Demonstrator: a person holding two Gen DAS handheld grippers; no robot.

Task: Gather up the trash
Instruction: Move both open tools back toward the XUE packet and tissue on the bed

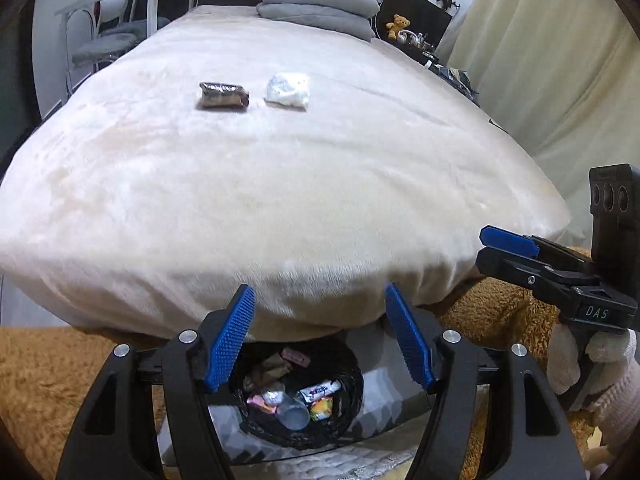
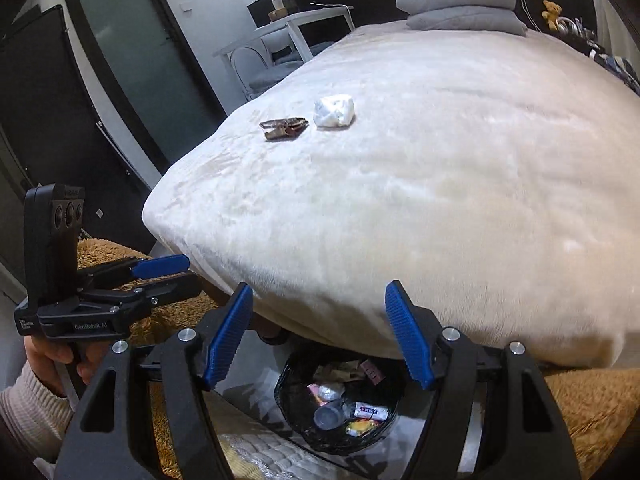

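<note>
A dark brown wrapper (image 1: 223,95) and a crumpled white plastic bag (image 1: 289,88) lie side by side on the cream bed (image 1: 280,184); both also show in the right wrist view, the wrapper (image 2: 285,128) and the bag (image 2: 334,111). A black-lined trash bin (image 1: 352,392) (image 2: 288,404) with several wrappers and a bottle stands on the floor at the bed's foot. My left gripper (image 1: 320,336) is open and empty above the bin. My right gripper (image 2: 319,334) is open and empty above the bin too. Each gripper shows side-on in the other's view, the right one (image 1: 486,248), the left one (image 2: 188,268).
Folded grey bedding (image 1: 320,4) sits at the bed's head, with a teddy bear (image 1: 398,26) on a dark shelf. A white desk and chair (image 1: 116,24) stand left of the bed. A brown shaggy rug (image 1: 48,380) covers the floor. Curtains (image 1: 560,60) hang on the right.
</note>
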